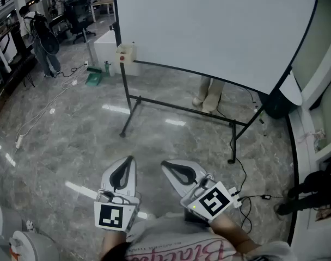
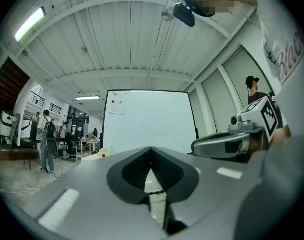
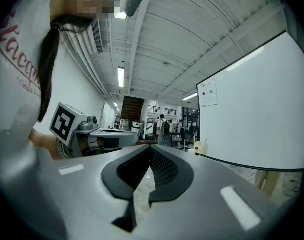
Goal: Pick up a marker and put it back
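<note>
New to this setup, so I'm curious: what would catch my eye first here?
A big whiteboard on a black stand fills the upper head view. Below it, the left tool and right tool hover over the grey floor, both shut and empty.

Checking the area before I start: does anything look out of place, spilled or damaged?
Nothing spilled or broken. The whiteboard stands upright on its frame. Only a black cable trails loose over the floor near the frame's foot, a possible snag. The left gripper and right gripper are shut, empty.
</note>
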The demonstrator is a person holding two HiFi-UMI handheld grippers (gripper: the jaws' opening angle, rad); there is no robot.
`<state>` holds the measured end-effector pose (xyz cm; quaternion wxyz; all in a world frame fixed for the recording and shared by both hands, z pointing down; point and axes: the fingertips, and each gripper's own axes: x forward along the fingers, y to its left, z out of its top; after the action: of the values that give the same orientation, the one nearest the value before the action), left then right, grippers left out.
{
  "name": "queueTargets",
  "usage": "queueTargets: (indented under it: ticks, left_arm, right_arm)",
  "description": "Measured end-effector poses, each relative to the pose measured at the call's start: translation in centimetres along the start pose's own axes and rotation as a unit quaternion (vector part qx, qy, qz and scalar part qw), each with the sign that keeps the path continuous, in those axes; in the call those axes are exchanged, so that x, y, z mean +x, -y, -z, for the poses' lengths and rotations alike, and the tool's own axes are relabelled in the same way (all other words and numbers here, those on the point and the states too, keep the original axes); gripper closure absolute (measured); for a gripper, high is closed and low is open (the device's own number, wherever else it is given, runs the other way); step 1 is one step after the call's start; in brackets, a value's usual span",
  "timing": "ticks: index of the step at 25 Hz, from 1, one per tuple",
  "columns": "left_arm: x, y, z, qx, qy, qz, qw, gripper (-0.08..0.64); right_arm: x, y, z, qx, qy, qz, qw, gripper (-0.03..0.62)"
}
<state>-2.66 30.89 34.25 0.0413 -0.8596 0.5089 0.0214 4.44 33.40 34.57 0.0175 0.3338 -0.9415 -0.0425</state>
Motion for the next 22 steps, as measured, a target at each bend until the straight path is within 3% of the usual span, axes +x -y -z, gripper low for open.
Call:
queueTargets:
  ticks: [13, 22]
  left_arm:
    - [1.2, 2.2, 0.5, 0.001, -0.011, -0.034, 0.9994, 0.560]
    - [1.1, 3.2, 3.1, -0.017, -0.036, -0.048, 0.9980, 0.560]
  right_arm:
    - [-2.1, 1.8, 0.9, 0.016, 0.002, -0.034, 0.999, 0.592]
    - [-2.9, 2.2, 3.1, 0.040, -0.004, -0.059, 0.997, 0.591]
